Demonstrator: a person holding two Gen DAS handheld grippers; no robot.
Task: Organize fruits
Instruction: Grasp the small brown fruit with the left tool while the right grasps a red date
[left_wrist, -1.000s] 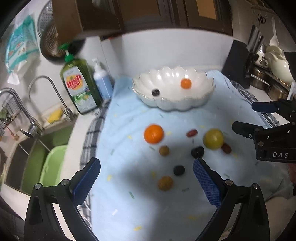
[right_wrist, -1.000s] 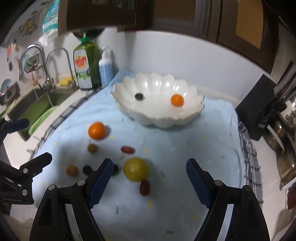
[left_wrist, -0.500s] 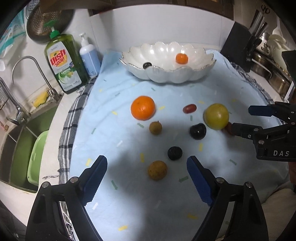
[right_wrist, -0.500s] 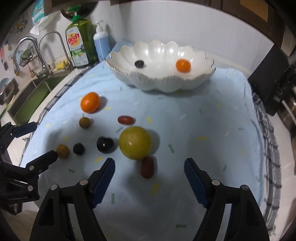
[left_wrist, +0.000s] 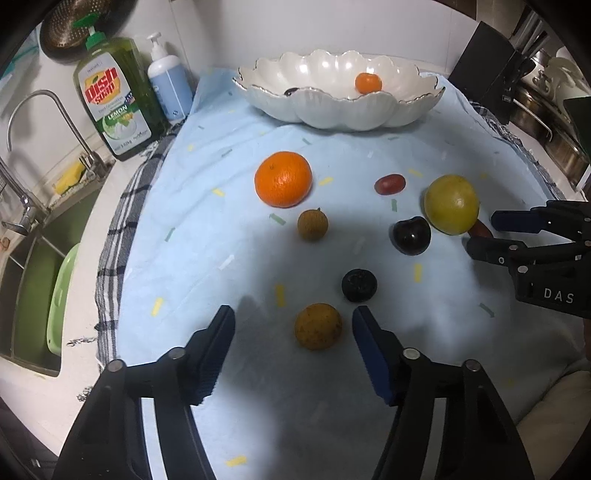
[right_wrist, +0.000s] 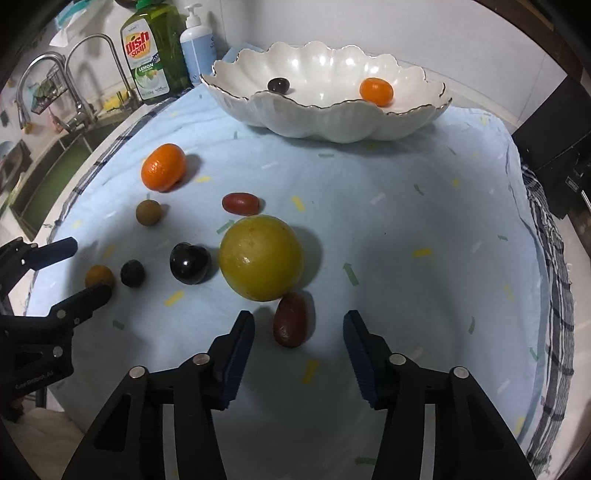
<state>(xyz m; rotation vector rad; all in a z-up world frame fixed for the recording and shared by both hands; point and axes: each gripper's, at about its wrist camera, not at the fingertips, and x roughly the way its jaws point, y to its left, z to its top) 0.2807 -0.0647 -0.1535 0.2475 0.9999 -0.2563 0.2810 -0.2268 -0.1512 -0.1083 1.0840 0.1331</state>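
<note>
- Both grippers have dropped toward the blue cloth (left_wrist: 207, 229), jaws just closing but not yet pinching.
- The left gripper (left_wrist: 293, 325) brackets a round brown fruit (left_wrist: 317, 331), pads apart from it; it has no long axis.
- The right gripper (right_wrist: 299, 325) straddles the dark red oblong fruit (right_wrist: 290, 319) at the yellow fruit's (right_wrist: 261, 257) 5 o'clock, long axis running 12 to 6.
- Judgement: two pickups are imminent, bound for the white bowl (right_wrist: 332, 122) at 12 o'clock.
</note>
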